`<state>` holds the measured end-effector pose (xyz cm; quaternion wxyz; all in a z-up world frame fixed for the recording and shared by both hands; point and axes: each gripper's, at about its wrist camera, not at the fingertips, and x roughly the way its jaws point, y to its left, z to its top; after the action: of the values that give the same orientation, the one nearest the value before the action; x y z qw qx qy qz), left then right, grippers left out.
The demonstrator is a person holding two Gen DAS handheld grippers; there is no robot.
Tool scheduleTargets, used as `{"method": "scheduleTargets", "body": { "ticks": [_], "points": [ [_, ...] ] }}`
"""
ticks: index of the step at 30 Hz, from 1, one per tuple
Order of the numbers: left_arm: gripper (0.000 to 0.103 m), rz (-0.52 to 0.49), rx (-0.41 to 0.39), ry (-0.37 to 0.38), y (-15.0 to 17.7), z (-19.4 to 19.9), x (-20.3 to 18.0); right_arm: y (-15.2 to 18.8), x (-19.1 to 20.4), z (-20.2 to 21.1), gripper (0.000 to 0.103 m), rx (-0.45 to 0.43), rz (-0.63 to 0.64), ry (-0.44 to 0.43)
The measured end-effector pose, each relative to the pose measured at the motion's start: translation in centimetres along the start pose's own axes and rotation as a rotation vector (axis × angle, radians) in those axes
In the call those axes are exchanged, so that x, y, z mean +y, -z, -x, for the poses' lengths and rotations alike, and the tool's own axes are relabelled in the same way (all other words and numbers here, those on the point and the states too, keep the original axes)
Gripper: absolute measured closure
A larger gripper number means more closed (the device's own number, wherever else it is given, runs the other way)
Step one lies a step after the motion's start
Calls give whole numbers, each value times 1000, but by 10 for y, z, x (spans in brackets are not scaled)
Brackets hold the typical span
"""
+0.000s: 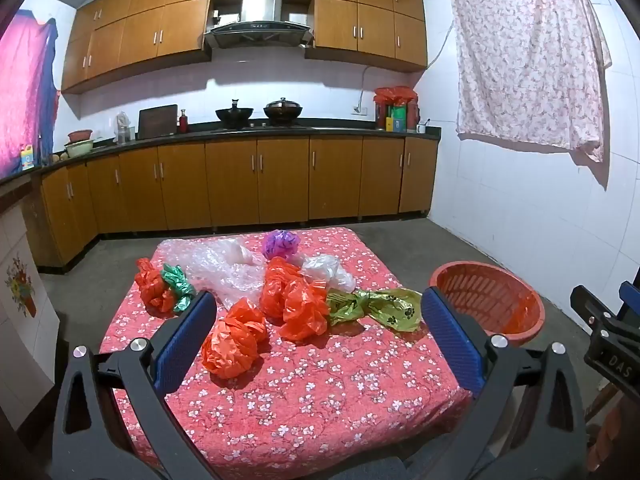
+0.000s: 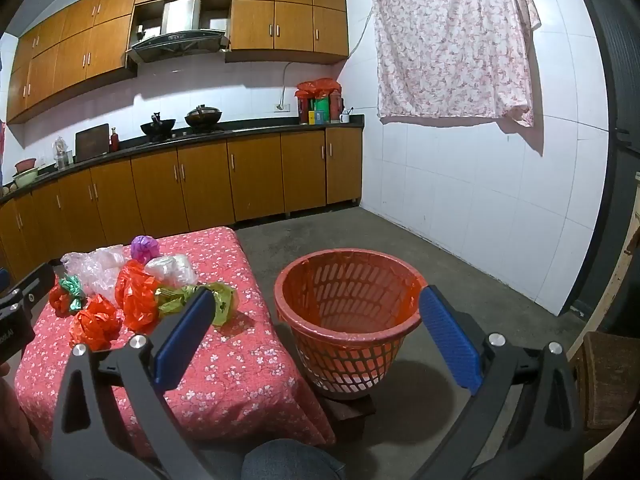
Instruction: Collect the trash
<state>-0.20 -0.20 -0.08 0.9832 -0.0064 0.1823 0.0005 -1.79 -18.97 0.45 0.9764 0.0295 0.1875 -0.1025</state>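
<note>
in the left view, the left claw [image 1: 316, 336] is wide open and holds nothing, and a crumpled orange bag [image 1: 232, 342] lies just ahead between its tips on the table [image 1: 320, 400]. in the right view, the right claw [image 2: 316, 336] is wide open too, aimed at the empty red basket [image 2: 348, 300] right of the table, so the left claw is nearer the trash.

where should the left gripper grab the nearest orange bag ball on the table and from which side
Grip the nearest orange bag ball across its bulging middle, coming from the front and above, as the left gripper already faces it with jaws wide open. It is a loose crumpled wad with no handle, lying free on the floral cloth, apart from the other bags, so a squeeze across the bulk probably holds best.
</note>
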Motion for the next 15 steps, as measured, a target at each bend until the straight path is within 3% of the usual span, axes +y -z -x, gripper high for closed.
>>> {"method": "scheduleTargets", "body": {
  "ticks": [15],
  "points": [
    [2, 0, 0, 1, 0, 0, 0, 0, -1, 0, 4, -2, 1, 0]
  ]
}}
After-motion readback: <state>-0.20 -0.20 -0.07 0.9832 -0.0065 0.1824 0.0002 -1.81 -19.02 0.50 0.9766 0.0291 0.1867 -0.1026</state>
